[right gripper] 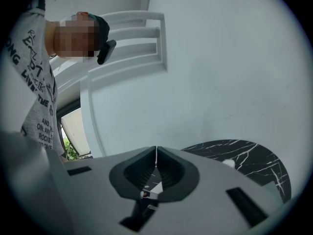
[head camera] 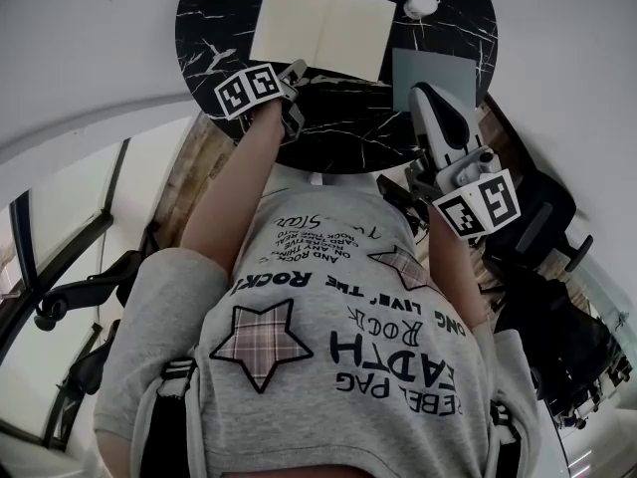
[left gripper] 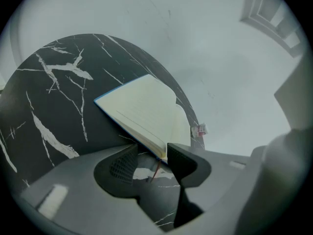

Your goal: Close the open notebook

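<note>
Jaws on your left gripper [left gripper: 150, 153] are spread, and the near edge of the open notebook [head camera: 323, 28] pokes into the gap along with its red ribbon [left gripper: 155, 171]; can't tell if either pad touches it. Notebook lies open, pages up, toward the far edge of the round black marble table [head camera: 214, 28]. Your right gripper [right gripper: 155, 151] has its jaws pressed together on nothing, held off the table's near right edge. Grey pad [head camera: 433, 73] sits at the right edge, small white lump [head camera: 420, 4] just off the notebook's far right corner.
</note>
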Available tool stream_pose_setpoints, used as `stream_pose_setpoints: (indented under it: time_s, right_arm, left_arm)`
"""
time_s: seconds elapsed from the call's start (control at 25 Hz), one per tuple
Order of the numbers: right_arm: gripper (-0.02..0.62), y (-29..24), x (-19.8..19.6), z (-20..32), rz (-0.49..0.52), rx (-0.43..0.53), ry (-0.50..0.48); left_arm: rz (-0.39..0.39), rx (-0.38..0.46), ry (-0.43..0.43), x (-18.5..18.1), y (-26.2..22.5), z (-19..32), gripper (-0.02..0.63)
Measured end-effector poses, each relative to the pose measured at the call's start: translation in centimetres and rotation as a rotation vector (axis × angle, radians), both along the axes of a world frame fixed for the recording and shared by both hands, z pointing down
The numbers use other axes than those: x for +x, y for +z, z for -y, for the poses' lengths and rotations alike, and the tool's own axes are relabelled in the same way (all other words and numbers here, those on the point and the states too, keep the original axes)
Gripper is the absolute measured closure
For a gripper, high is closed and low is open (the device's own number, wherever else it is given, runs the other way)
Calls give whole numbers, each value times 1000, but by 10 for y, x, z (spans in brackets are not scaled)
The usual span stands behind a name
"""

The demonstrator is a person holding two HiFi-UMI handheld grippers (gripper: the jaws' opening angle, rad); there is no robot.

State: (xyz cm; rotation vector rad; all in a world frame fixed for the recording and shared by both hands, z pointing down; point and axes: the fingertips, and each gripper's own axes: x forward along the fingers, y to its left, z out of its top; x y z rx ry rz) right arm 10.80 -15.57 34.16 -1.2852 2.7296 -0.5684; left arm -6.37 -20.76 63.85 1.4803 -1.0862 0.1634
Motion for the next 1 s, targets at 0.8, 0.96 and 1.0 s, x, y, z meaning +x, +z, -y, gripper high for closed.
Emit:
stream_pose_setpoints:
  time_s: [0.8,0.96,1.0]
  right_arm:
    - [581,3,0,-1,-2,-6,-1]
    - [581,4,1,-1,-5,-10,1]
    - [581,5,2,-1,-5,-12,2]
  left_arm:
    - [48,77,-119,-17,5,7,536]
    - [37,102,-127,-19,3,10,555]
    - [44,116,-119,-19,1,11,558]
